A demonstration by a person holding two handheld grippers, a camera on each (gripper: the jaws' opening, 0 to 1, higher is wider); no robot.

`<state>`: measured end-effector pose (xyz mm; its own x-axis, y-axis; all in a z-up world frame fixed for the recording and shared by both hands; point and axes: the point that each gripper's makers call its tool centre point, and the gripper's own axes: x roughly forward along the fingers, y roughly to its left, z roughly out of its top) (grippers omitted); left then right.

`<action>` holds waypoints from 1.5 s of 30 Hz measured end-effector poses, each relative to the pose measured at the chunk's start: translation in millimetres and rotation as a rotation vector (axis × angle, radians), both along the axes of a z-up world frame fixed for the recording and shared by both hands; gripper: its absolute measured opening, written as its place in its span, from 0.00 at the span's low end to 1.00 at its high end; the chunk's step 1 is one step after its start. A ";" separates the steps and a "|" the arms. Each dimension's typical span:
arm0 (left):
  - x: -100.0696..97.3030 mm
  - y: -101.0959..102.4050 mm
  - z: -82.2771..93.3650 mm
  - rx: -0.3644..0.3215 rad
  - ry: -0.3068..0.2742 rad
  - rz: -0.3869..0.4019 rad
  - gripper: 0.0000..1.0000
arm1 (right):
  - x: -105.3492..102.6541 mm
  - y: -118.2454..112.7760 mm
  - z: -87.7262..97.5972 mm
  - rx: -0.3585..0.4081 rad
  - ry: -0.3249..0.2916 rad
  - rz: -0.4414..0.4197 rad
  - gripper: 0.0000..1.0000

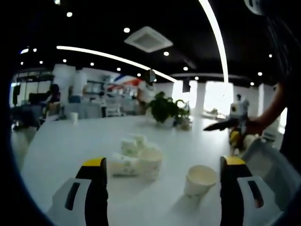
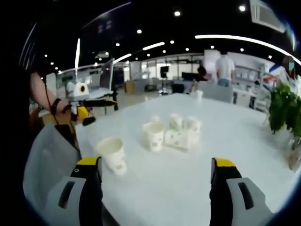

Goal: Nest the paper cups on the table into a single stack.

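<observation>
Several white paper cups with a pale green print sit bunched mid-table [image 1: 137, 157], some upright and some lying on their sides. One more cup [image 1: 200, 179] stands alone to their right. My left gripper [image 1: 163, 162] is open, well short of them, nothing between its jaws. In the right gripper view the same bunch [image 2: 173, 132] sits ahead, with the lone cup [image 2: 113, 153] nearer at left. My right gripper [image 2: 156, 165] is open and empty too. Each gripper appears in the other's view, held in a hand off the table's edge: the right gripper [image 1: 233, 125] and the left gripper [image 2: 89, 107].
The round white table [image 1: 70, 146] carries a potted plant [image 1: 164, 108] at its far side and a small cup [image 1: 74, 116] at the far left. A grey chair back [image 1: 270, 165] stands by the near edge. People stand at desks in the background.
</observation>
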<state>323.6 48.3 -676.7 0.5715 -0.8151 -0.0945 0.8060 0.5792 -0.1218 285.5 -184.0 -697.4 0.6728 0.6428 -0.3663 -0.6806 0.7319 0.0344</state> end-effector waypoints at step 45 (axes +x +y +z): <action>4.8 29.7 -2.9 0.010 -0.017 0.131 0.98 | 28.6 20.8 -4.3 -0.024 0.010 0.078 0.69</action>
